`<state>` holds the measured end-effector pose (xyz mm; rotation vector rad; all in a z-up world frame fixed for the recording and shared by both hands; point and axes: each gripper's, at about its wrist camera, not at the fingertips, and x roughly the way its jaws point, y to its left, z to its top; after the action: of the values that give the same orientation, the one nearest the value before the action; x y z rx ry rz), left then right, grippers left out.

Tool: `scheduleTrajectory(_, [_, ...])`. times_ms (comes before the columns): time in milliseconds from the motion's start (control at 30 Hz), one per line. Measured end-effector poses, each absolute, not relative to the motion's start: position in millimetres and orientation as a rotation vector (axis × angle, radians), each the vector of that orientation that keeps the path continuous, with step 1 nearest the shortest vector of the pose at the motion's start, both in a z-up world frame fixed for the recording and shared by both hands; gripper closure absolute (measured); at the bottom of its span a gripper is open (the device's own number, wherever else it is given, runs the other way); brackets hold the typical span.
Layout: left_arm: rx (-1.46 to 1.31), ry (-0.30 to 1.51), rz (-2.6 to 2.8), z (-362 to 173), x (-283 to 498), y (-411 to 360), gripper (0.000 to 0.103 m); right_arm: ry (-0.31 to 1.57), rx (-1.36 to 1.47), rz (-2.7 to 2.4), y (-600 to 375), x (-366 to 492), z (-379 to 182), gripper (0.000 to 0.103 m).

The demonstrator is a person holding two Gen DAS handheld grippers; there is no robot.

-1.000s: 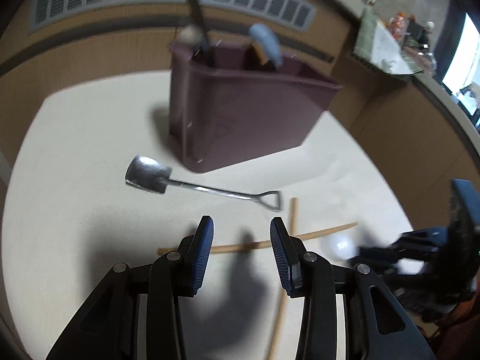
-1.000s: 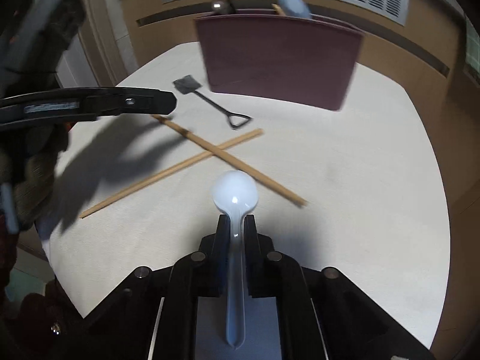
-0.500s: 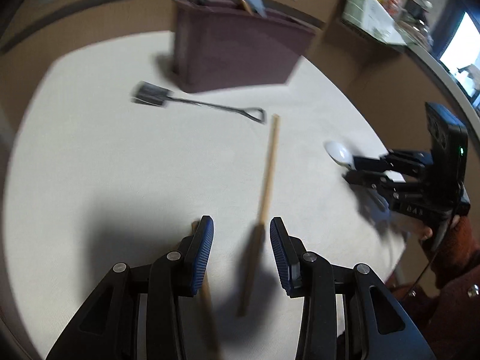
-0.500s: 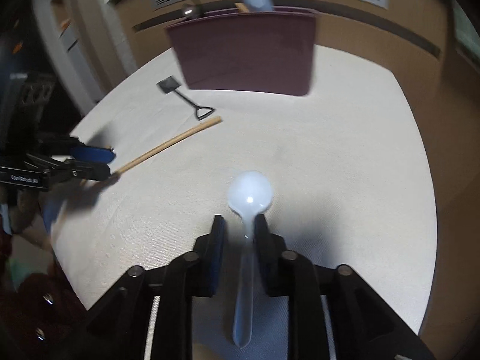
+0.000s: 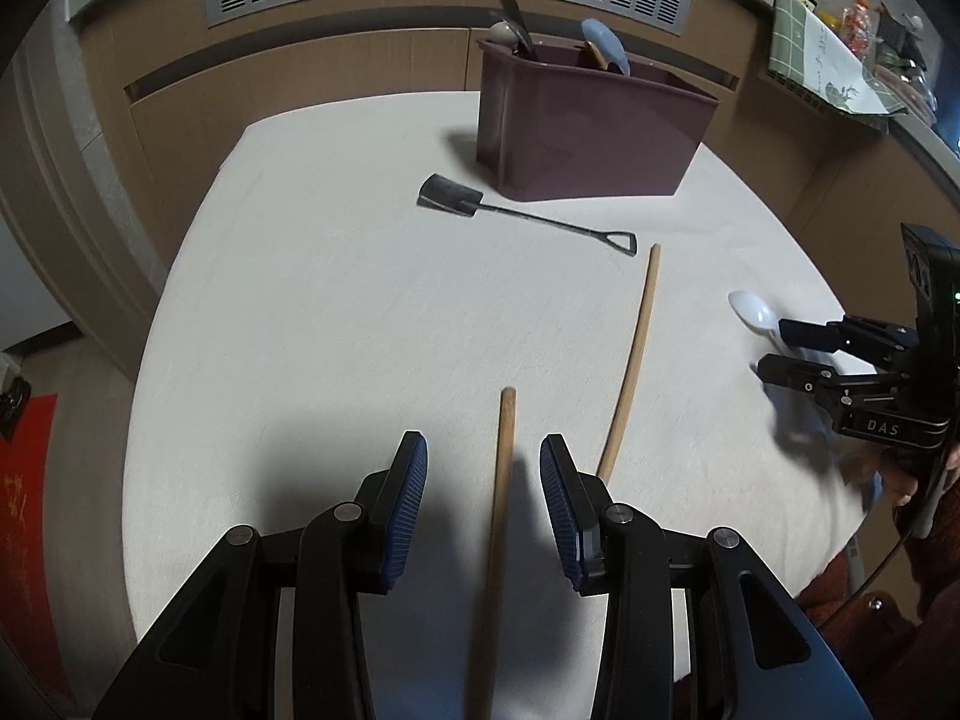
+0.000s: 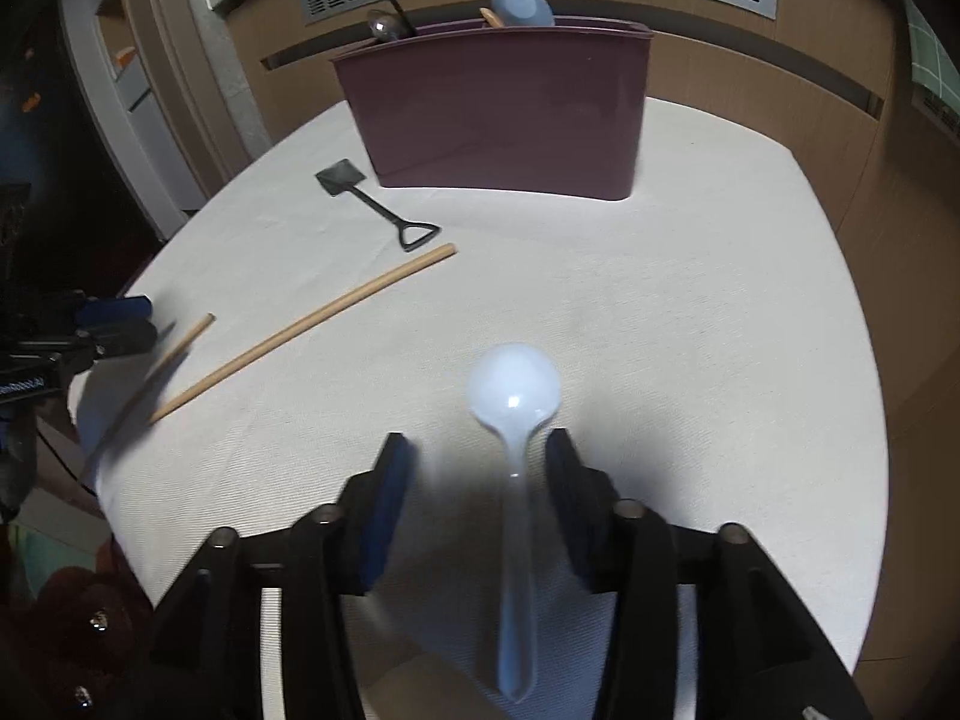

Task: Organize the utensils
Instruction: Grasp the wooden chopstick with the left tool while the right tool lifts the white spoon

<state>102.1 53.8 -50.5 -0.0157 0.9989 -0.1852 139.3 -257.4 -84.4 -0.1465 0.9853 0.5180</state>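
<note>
The purple utensil bin [image 5: 591, 132] stands at the far side of the tabletop [image 5: 300, 324] and already holds a few pieces: a dark-handled metal spoon [image 5: 510, 24] and a pale blue spoon [image 5: 606, 48] poke above its rim. Four pieces look left to sort. Just in front of the bin lies the small metal shovel [image 5: 462, 204]; nearer than that, a long chopstick [image 5: 630, 366]; and nearest, well away from the bin, a second chopstick [image 5: 501, 510] runs between the pads of the left gripper [image 5: 483, 504], which stands wide and presses on nothing. Off to the bin's near right, the white plastic spoon [image 6: 515, 420] lies between the pads of the right gripper [image 6: 477, 480], whose jaws are opening, so it is not clamped.

The left wrist view alone shows the person's hand [image 5: 900, 480] and red sleeve behind the right gripper, and clutter on a side counter. The right wrist view alone shows the white spoon's full handle.
</note>
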Motion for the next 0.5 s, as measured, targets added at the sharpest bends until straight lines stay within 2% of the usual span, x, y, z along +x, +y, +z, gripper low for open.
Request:
scheduleTrajectory(200, [0.001,1.008,-0.205,-51,91,55,0.063,0.996,-0.262,0.524,-247,133,-85,0.054])
scheduleTrajectory(267, [0.014,1.024,-0.228,-55,85,54,0.063,0.986,-0.265,0.515,-252,134,-83,0.061])
scheduleTrajectory(500, [0.026,1.07,-0.181,-72,83,49,0.063,0.943,-0.293,0.455,-262,127,-80,0.061])
